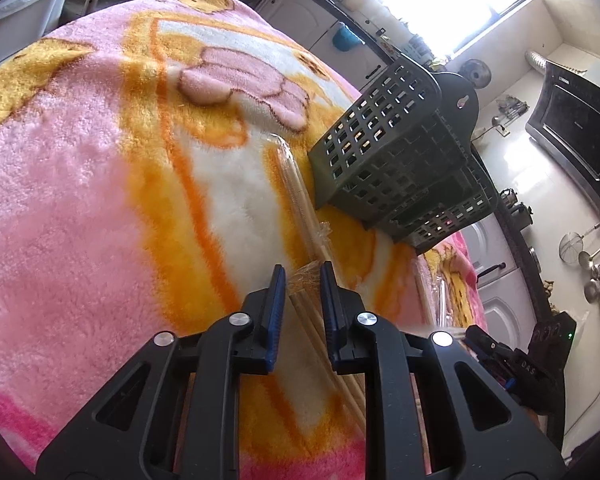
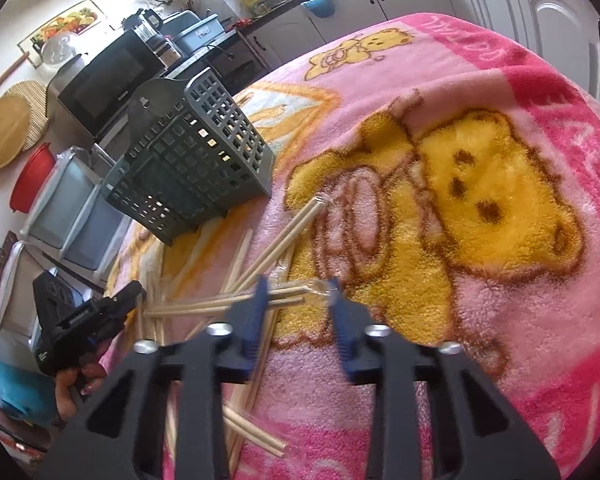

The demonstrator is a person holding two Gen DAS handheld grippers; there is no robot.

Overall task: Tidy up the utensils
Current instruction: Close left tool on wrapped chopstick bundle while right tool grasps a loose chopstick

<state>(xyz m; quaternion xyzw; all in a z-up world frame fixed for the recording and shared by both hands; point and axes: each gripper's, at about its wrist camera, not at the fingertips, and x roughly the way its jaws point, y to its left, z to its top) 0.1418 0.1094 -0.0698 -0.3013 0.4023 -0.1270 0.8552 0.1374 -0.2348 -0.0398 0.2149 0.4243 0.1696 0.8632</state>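
Several pairs of wooden chopsticks in clear wrappers (image 2: 260,264) lie scattered on a pink and yellow bear blanket (image 2: 480,200). A dark green slotted utensil holder (image 2: 192,160) stands beyond them; it also shows in the left wrist view (image 1: 396,148). My left gripper (image 1: 302,276) is open, its jaws on either side of a wrapped chopstick pair (image 1: 296,192) lying towards the holder. My right gripper (image 2: 298,292) is open just above the end of a wrapped pair (image 2: 292,292). The left gripper also appears in the right wrist view (image 2: 100,312).
The blanket (image 1: 80,200) covers the whole table. Kitchen counters, a black microwave (image 2: 100,80), cupboards and hanging ladles (image 1: 596,272) surround it. The right gripper shows at the left wrist view's lower right (image 1: 496,352).
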